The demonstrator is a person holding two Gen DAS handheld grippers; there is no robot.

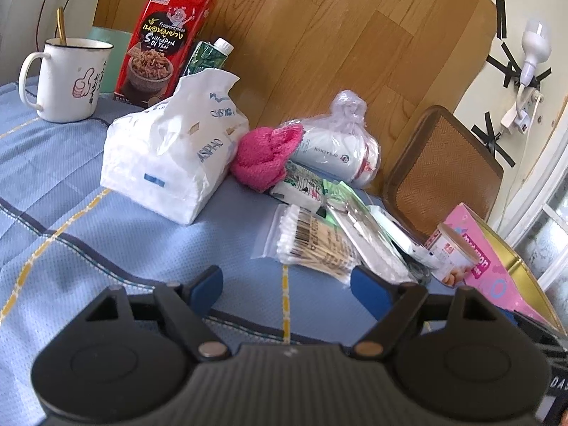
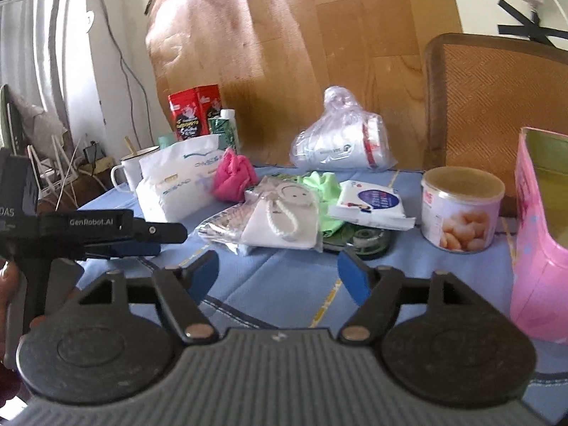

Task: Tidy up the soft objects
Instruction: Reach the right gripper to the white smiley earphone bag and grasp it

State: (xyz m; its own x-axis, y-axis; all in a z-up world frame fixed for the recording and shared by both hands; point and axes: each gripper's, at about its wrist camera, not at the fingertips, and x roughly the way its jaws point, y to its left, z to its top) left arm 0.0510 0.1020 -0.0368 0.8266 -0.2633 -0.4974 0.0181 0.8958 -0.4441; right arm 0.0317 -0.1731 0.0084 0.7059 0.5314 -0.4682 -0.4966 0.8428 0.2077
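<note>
A pink cloth [image 1: 264, 154] [image 2: 232, 174] lies bunched between a white tissue pack [image 1: 170, 149] [image 2: 174, 186] and a plastic-wrapped white roll [image 1: 333, 149] [image 2: 340, 145]. A green cloth [image 2: 321, 191] sits under a white drawstring pouch [image 2: 280, 218] and a small tissue packet [image 2: 369, 206]. A bag of cotton swabs [image 1: 312, 241] lies nearer. My left gripper [image 1: 287, 289] is open over bare blue cloth, short of the swabs. My right gripper [image 2: 277, 275] is open too, with nothing between its blue pads, just before the pouch. The left gripper [image 2: 142, 238] shows at that view's left.
A blue checked tablecloth [image 1: 71, 177] covers the table. A white mug [image 1: 65, 78] with a spoon, a red snack box [image 1: 167, 39] and a green carton [image 1: 207, 56] stand at the back. A round tin [image 2: 461, 209] and an open pink box [image 2: 543, 227] stand right. A wicker chair [image 2: 497, 99] is behind.
</note>
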